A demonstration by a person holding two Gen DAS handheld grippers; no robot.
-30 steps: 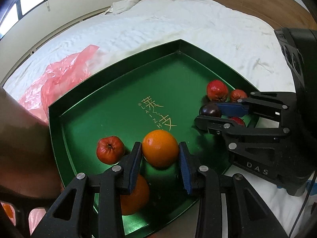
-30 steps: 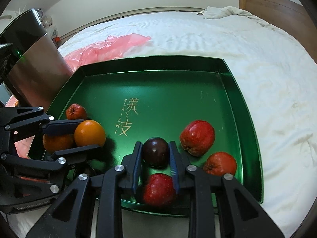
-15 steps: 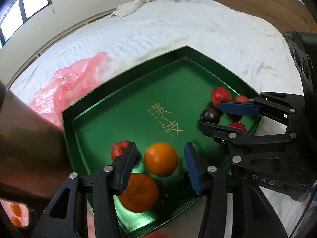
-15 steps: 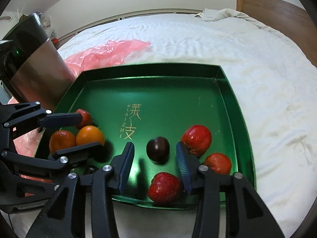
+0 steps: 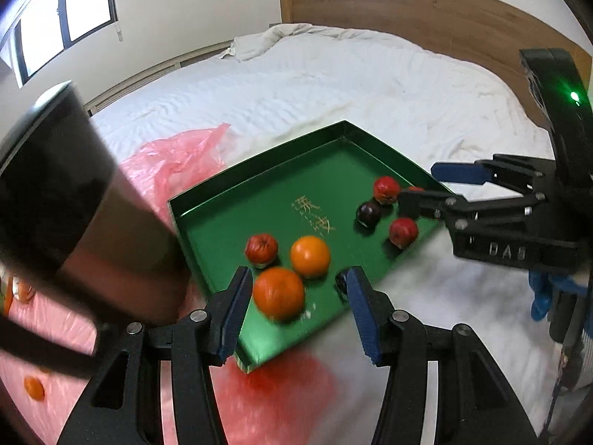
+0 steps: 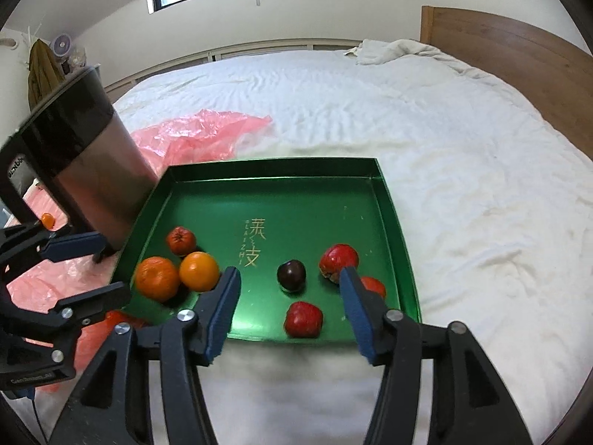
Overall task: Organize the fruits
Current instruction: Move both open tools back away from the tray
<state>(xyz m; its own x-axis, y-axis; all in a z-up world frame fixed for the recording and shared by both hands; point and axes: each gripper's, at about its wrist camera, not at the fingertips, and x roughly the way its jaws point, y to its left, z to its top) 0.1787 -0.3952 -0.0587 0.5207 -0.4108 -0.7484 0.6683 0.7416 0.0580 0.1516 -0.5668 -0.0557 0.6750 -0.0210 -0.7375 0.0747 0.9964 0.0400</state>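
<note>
Fruit: two oranges (image 6: 199,271) and a small red one (image 6: 180,240) at the tray's left, dark plum (image 6: 291,275) and red fruits (image 6: 339,257) at its right
Tray (image 6: 274,176): green, gold "LAIZHI" lettering, on the white bed (image 6: 463,155)
Left gripper (image 5: 298,294): just opened partway, holding nothing
Right gripper (image 6: 287,302): just sprung wide, holding nothing, "DAS" on its body

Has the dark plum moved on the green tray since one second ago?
No. The dark plum lies just right of the tray's gold lettering, as before; only the right gripper, its jaws just opening, let go and backed away.

Fruits (image 6: 199,271) in tray (image 6: 393,218) on bed (image 6: 463,170)
</note>
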